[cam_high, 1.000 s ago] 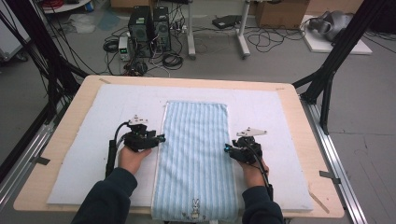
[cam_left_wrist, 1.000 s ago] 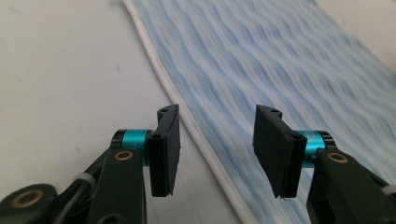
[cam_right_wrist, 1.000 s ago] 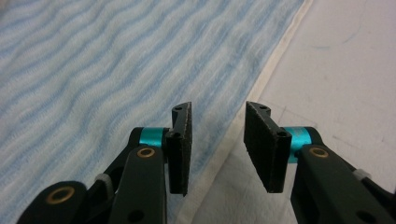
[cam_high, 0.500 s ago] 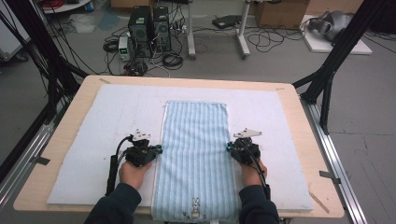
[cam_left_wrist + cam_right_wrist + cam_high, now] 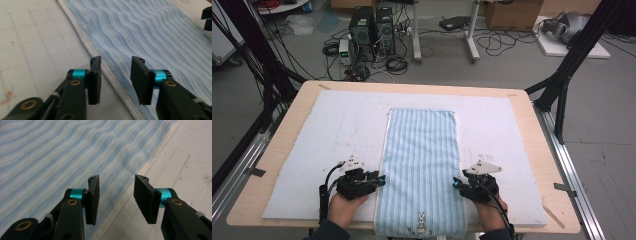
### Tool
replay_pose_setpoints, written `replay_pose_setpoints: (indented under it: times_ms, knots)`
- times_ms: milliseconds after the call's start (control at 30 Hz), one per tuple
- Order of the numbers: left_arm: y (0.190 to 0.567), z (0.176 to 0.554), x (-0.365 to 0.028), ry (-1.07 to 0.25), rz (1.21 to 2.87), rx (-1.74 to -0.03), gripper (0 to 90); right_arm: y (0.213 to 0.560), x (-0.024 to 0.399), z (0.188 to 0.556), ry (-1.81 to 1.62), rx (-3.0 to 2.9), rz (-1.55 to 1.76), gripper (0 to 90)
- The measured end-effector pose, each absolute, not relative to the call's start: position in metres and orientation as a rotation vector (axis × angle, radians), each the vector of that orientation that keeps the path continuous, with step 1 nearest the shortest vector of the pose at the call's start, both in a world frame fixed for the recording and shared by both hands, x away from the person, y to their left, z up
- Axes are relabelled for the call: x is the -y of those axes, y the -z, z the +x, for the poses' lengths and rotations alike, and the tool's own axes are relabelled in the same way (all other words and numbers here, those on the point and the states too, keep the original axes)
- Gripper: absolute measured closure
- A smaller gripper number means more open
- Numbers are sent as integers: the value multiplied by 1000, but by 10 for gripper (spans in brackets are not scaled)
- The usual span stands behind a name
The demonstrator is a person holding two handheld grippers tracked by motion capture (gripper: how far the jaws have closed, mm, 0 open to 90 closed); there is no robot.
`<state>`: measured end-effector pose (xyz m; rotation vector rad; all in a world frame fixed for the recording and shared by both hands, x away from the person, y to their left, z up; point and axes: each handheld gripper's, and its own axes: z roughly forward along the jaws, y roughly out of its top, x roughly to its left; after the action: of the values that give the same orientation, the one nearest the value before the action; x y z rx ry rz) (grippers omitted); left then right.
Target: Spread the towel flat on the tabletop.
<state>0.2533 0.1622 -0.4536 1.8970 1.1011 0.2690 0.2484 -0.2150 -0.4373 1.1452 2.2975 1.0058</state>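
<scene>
Fingers (image 5: pixel 94 80) of left gripper (image 5: pixel 116 82) spread, jaws just been opening; towel's white hem runs through the gap, pads not pressing it. Fingers (image 5: pixel 146 198) of right gripper (image 5: pixel 117 200) also spread, just been opening; hem between them, no pinch. High view: blue striped towel (image 5: pixel 422 160) lies flat, long axis 12-to-6 o'clock, centred on white mat (image 5: pixel 312 150) on wooden table (image 5: pixel 277 145); bunny patch (image 5: pixel 421 219) at towel's 6 o'clock end, which reaches the table's near edge. Left gripper (image 5: pixel 379 180) at towel's 8 o'clock edge, right gripper (image 5: pixel 457 183) at 4 o'clock edge. 2 hands, left (image 5: pixel 344 207) and right (image 5: pixel 489 212), come in from 6 o'clock.
</scene>
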Motion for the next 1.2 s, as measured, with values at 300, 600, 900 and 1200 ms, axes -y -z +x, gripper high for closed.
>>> replay_pose_setpoints:
  times_ms: [300, 600, 900, 1200]
  knots:
    - [452, 240, -162, -298, 1925, -1111, 877, 445, 216, 234, -1043, -2338, 1180, 844]
    - [434, 261, -175, -318, 1756, -1074, 386, 432, 227, 243, -1105, -2158, 1236, 398]
    - [414, 295, -187, -345, 1672, -995, 164, 416, 248, 270, -1154, -2079, 1217, 239]
    - [397, 302, -184, -351, 1669, -885, 164, 394, 252, 288, -1142, -2148, 1116, 108]
